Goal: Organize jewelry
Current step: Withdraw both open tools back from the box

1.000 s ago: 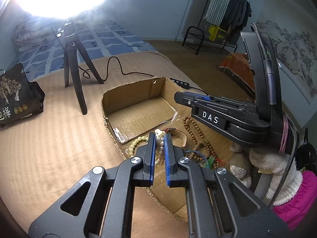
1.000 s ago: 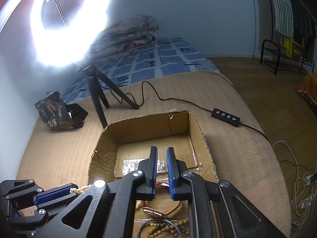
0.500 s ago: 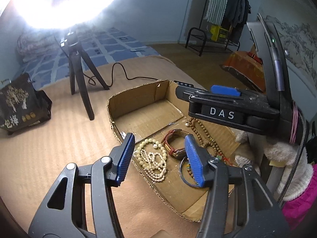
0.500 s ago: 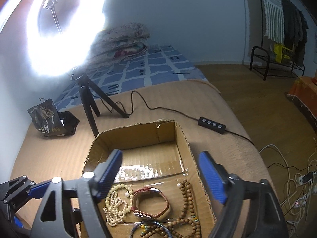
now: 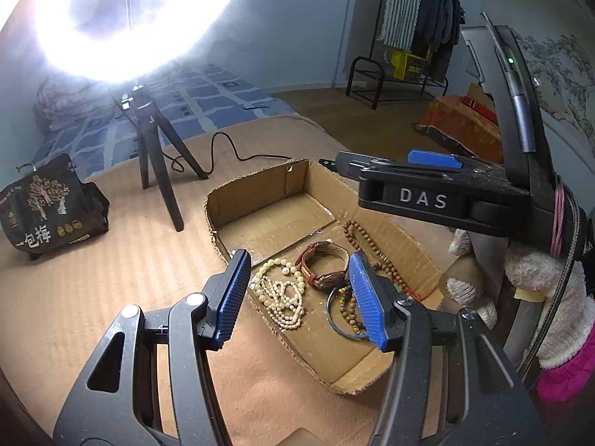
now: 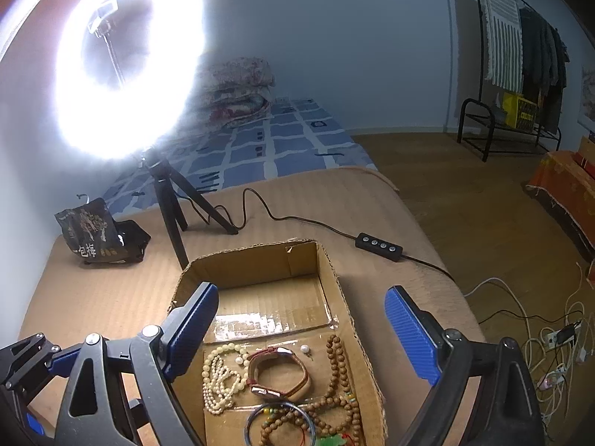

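Observation:
A shallow cardboard box [image 5: 260, 193] [image 6: 253, 264] lies on the tan bed cover. In its near half lie a cream pearl necklace [image 5: 282, 297] [image 6: 219, 379], a brown-strapped watch [image 5: 319, 264] [image 6: 279, 375], a wooden bead string [image 5: 372, 249] [image 6: 334, 368] and a dark blue bangle [image 5: 338, 319] [image 6: 279, 423]. My left gripper [image 5: 297, 297] is open and empty, above the pearls and watch. My right gripper [image 6: 301, 338] is open and empty, above the box; its body shows in the left wrist view [image 5: 424, 189].
A ring light on a black tripod [image 5: 156, 160] [image 6: 171, 204] stands behind the box, its cable and switch [image 6: 379, 246] running right. A black snack bag [image 5: 48, 208] [image 6: 96, 234] lies at left. The bed edge drops to the floor at right. Cables [image 6: 550, 342] lie there.
Both grippers opened from shut and lifted back from the box. The left let go of the pearl necklace, which now lies in the box.

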